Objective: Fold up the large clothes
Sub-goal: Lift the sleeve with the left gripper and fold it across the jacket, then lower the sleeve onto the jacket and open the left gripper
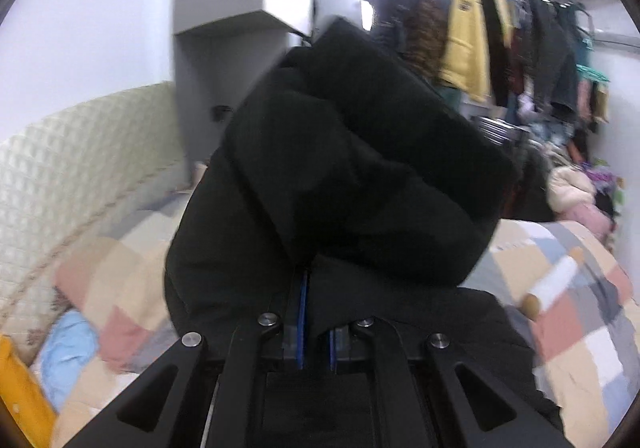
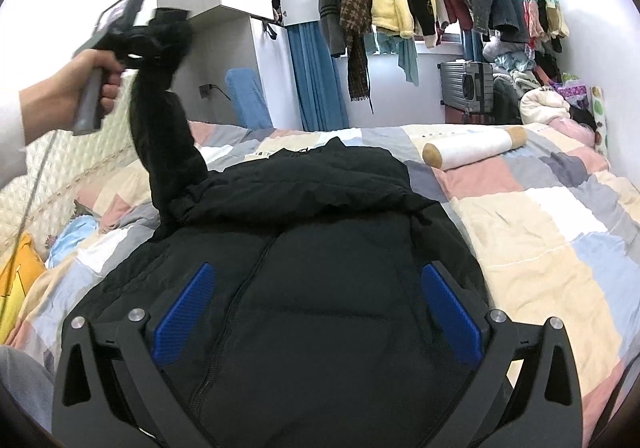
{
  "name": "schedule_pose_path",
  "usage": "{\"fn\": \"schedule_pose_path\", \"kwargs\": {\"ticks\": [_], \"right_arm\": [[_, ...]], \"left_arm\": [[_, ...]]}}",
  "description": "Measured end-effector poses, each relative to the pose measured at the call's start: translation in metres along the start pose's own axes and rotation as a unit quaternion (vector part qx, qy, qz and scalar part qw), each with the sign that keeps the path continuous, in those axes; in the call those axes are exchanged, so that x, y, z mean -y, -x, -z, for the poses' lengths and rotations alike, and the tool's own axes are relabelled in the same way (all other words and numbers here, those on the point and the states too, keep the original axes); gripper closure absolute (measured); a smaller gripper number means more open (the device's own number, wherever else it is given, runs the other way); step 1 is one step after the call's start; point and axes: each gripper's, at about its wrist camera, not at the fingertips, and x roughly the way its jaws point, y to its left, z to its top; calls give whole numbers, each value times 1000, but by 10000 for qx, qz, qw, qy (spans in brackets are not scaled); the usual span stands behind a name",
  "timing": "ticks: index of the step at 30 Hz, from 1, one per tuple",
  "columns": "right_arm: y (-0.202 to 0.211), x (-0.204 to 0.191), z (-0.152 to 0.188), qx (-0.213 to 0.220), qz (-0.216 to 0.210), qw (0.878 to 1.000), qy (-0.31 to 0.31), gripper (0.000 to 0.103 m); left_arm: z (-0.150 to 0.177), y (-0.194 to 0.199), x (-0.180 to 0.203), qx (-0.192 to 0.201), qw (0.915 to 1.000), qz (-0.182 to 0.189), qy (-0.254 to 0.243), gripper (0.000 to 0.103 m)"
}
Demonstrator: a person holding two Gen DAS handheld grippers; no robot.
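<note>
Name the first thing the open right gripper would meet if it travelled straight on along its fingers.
Probably the black jacket lying on the patchwork quilt: its zipped front fills the space between the right gripper fingers. Exact depth is unclear, but nothing else shows in between.

The big black jacket (image 2: 320,248) covers the middle of the bed (image 2: 540,228). Its raised sleeve (image 2: 168,136) blocks the left side. On the right, the quilt lies bare and flat, with room to pass. Farther right, a white roll (image 2: 476,147) lies across the way. Piled clothes (image 2: 544,104) fill the far right corner.
</note>
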Motion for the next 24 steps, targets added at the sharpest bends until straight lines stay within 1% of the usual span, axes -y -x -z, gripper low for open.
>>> {"fn": "schedule_pose_path", "kwargs": {"ticks": [2,4,7,11,13,16,17,20,24], "right_arm": [[1,4,0,23,-11,10000,-62,0],[2,8,0,34,-27,9999,-158,0],[2,15,-1,55,-46,9995,-311,0],[3,25,1,86,-45,9988,-482,0],[2,29,1,74,-56,9984,-557,0],[0,32,2,64,-91,9982,-595,0],[0,34,2,78,-94,9981,-604,0],[-1,38,3,100,-63,9978,-646,0],[-6,42,7,41,-106,9972,-738,0]], "left_arm": [[15,-8,32,-35,9995,263,-171,96],[32,-15,59,-81,9984,433,-358,96],[63,-30,99,-258,9951,743,-592,96],[99,-52,140,-567,9908,968,-762,96],[115,-64,152,-722,9891,1054,-734,96],[143,-97,166,-1199,9839,1092,-755,96],[150,-102,171,-1272,9827,1110,-763,96],[161,-114,173,-1377,9810,1212,-638,96],[156,-117,162,-1364,9809,1336,-377,95]]}}
